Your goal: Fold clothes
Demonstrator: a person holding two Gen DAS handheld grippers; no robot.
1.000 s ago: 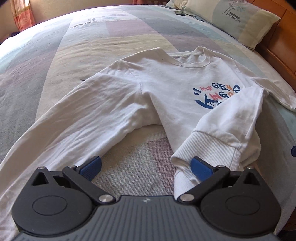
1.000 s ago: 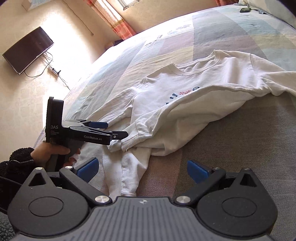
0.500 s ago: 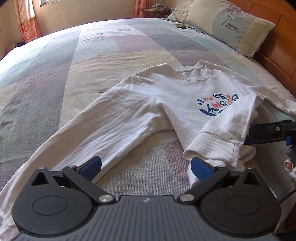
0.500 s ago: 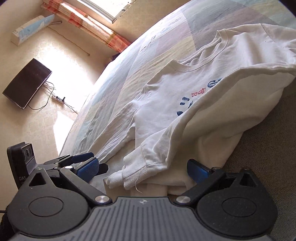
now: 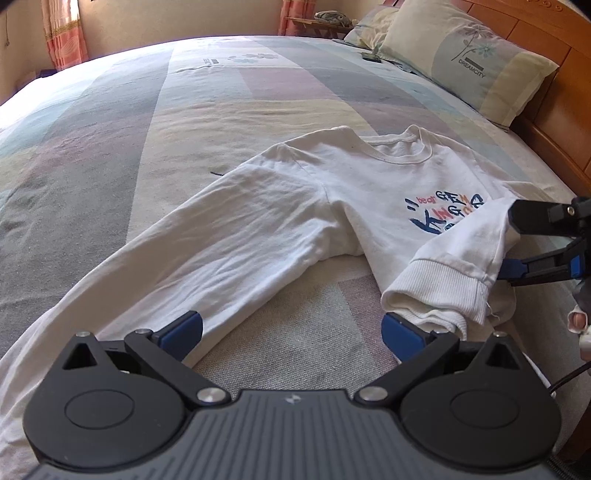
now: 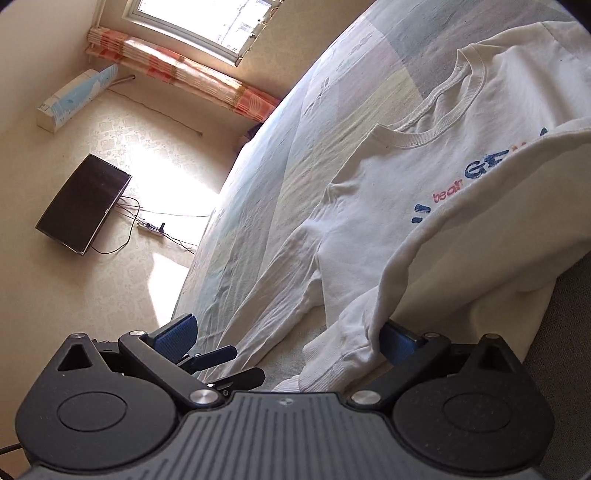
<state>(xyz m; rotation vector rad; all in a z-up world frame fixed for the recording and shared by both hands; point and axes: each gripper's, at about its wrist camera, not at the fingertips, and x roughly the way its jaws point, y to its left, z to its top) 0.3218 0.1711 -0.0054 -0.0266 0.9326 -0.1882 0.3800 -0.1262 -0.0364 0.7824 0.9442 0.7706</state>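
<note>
A white sweatshirt [image 5: 332, 206] with a coloured print lies face up on the bed. Its one long sleeve [image 5: 177, 266] runs out toward the near left. The other sleeve is folded across the chest, and its ribbed cuff [image 5: 436, 291] ends near my left gripper's right pad. My left gripper [image 5: 291, 332] is open just above the bedspread, holding nothing. My right gripper [image 6: 286, 338] is open too. The folded sleeve's cuff [image 6: 343, 354] lies between its fingers and drapes over the right pad. In the left wrist view the right gripper [image 5: 517, 243] reaches in from the right, its fingers straddling the folded sleeve.
A patchwork bedspread [image 5: 184, 122] covers the bed. Pillows [image 5: 469, 59] lean on a wooden headboard [image 5: 554, 118] at the far right. A small dark object [image 5: 369, 56] lies near the pillows. Beyond the bed's edge are a wall television [image 6: 83, 210], a power strip [image 6: 151, 228] and a window [image 6: 207, 22].
My right gripper has moved in on the folded sleeve, so the cuff now lies between its open fingers. My left gripper has drawn back a little from the cuff.
</note>
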